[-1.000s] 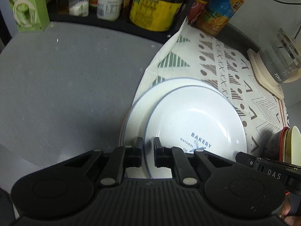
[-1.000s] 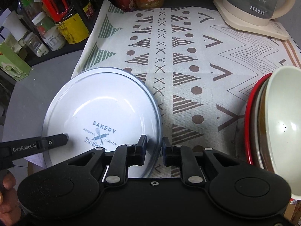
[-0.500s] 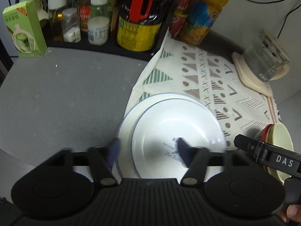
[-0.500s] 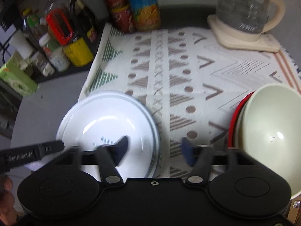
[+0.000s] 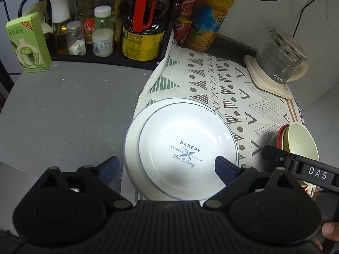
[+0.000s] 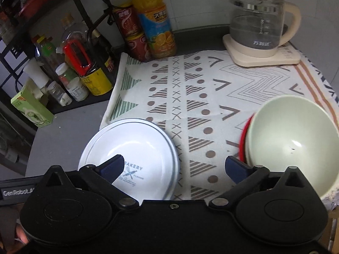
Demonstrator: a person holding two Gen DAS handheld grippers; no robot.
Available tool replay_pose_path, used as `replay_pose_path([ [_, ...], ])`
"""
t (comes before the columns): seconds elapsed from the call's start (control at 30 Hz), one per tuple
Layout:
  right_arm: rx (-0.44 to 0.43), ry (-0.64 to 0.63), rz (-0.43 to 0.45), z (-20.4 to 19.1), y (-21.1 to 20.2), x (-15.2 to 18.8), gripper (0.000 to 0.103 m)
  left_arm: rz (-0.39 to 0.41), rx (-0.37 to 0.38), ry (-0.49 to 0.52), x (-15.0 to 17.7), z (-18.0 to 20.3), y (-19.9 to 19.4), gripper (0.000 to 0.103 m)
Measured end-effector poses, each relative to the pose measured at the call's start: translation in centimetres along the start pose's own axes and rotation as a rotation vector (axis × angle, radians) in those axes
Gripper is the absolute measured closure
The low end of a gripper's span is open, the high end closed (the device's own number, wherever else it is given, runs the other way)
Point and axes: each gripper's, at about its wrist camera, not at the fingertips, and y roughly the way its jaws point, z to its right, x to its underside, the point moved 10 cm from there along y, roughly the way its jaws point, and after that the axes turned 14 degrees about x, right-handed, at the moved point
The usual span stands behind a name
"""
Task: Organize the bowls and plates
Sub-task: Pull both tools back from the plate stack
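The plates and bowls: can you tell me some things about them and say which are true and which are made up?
1. The plate with writing lies on top of another plate. True.
2. The bowls are stacked on the bare grey counter. False: they sit on the patterned cloth.
3. The left gripper is squeezing the top plate. False: its jaws are opening, pads clear of the plate.
4. The kettle stands at the back of the cloth. True.
5. The right gripper holds a bowl. False: its jaws are opening with nothing between them.
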Motion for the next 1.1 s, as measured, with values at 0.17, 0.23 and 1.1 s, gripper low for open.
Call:
replay_pose_path([
  [0.17, 0.044, 0.012, 0.026, 1.0, -1.5, 0.5, 0.000, 0.023, -0.015, 0.001, 0.1, 0.2, -1.5, 0.006],
  [0.23, 0.043, 0.025, 0.034, 1.4, -2.3, 0.7, 0.000, 0.037, -0.022, 0.008, 0.1, 0.5, -2.2, 0.001],
  [1.1, 0.031, 0.066, 0.152, 7.8, -13.9, 4.3, 0.000, 0.099, 0.083, 0.166, 3.4, 8.7, -8.9, 0.001],
])
